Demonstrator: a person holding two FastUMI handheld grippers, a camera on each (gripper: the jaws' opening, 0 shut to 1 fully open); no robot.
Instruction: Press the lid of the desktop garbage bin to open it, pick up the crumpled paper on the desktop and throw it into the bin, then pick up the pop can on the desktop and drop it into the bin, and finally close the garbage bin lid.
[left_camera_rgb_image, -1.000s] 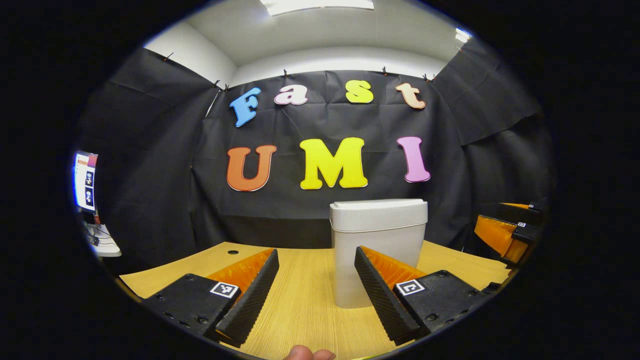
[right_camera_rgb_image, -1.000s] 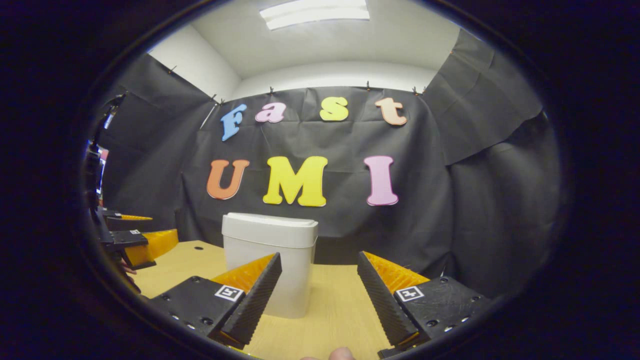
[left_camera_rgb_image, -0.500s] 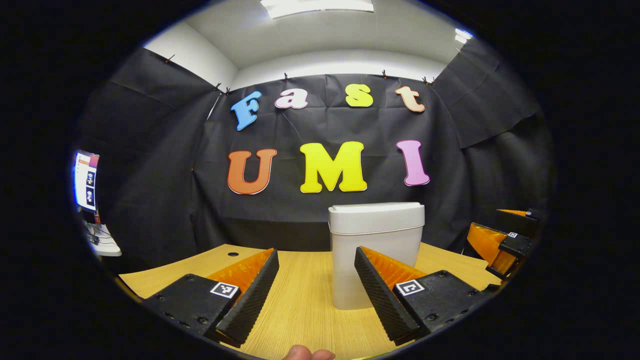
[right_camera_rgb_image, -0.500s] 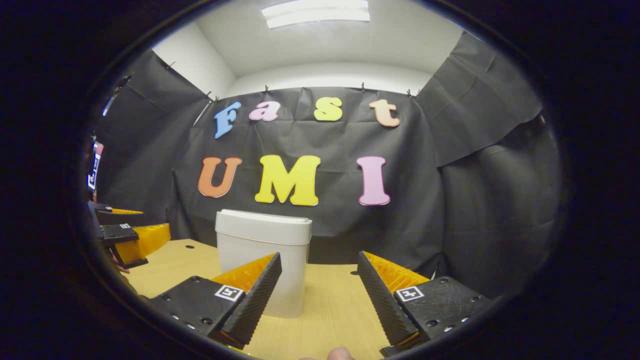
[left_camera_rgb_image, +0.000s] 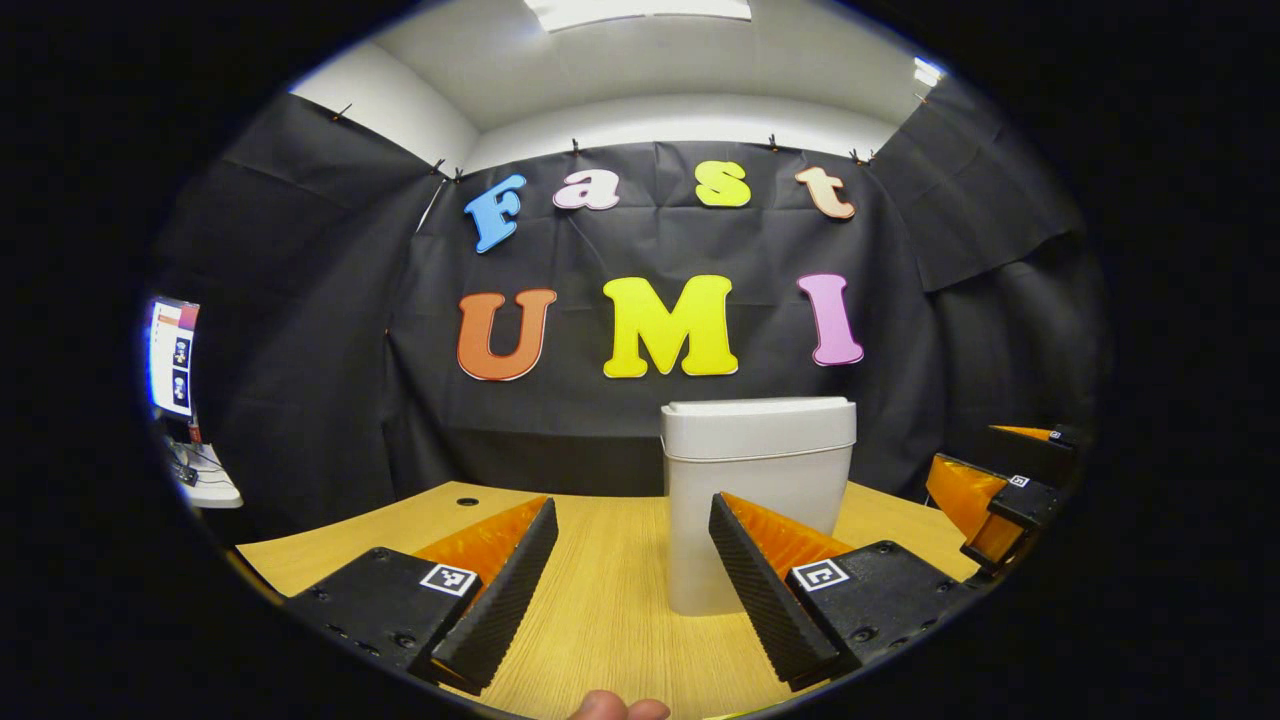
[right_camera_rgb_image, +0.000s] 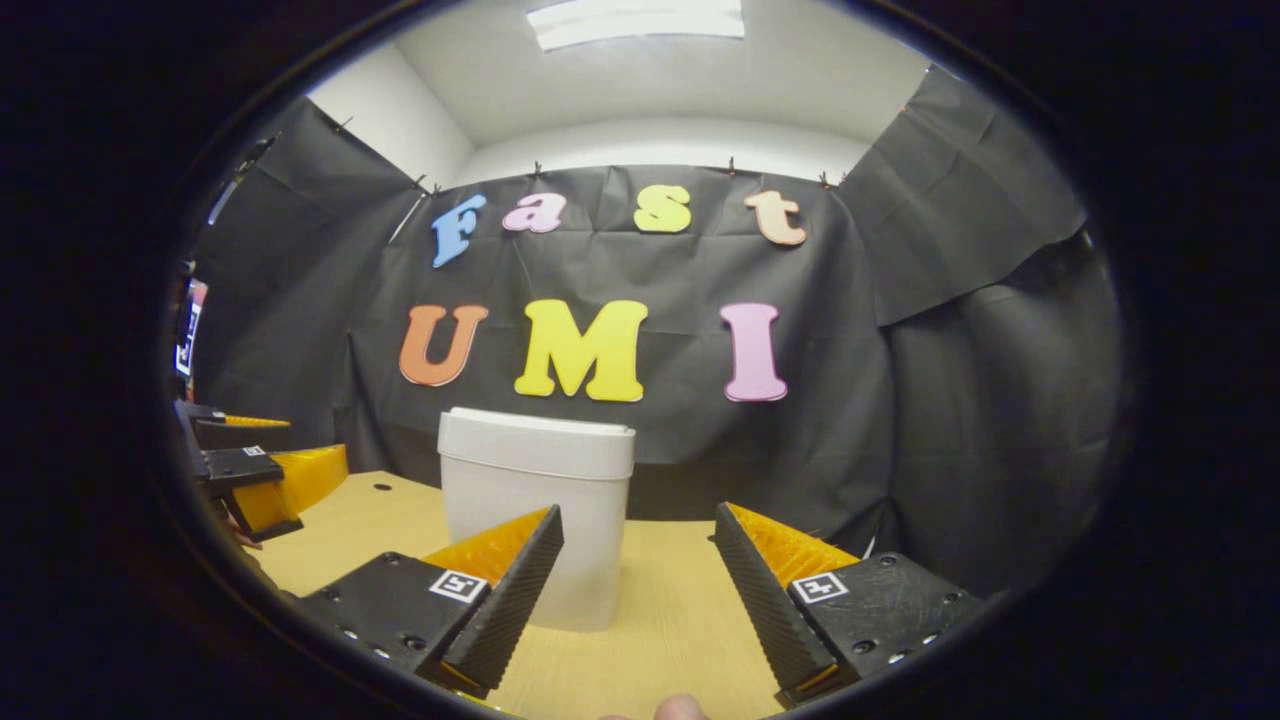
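Note:
A white bin (left_camera_rgb_image: 756, 490) with its lid (left_camera_rgb_image: 758, 424) shut stands on the wooden desk (left_camera_rgb_image: 600, 590), ahead of my left gripper (left_camera_rgb_image: 634, 585) and a little right of its middle. That gripper is open with nothing between its fingers. In the right gripper view the same bin (right_camera_rgb_image: 536, 510) stands ahead and left, partly behind one finger of my right gripper (right_camera_rgb_image: 636, 590), which is also open and holds nothing. My right gripper (left_camera_rgb_image: 1000, 490) shows at the far right of the left gripper view, and my left gripper (right_camera_rgb_image: 255, 470) at the far left of the right gripper view.
Black cloth closes the booth behind and beside the desk. A lit screen (left_camera_rgb_image: 172, 358) and a small white shelf (left_camera_rgb_image: 205, 485) sit at the far left. A small round hole (left_camera_rgb_image: 466, 501) marks the desk's back left. A fingertip (left_camera_rgb_image: 612, 706) shows at the bottom edge.
Both grippers have shifted only slightly; the bin sits a touch higher in both views than half a second ago. Both stay open. The bin lid stays shut.

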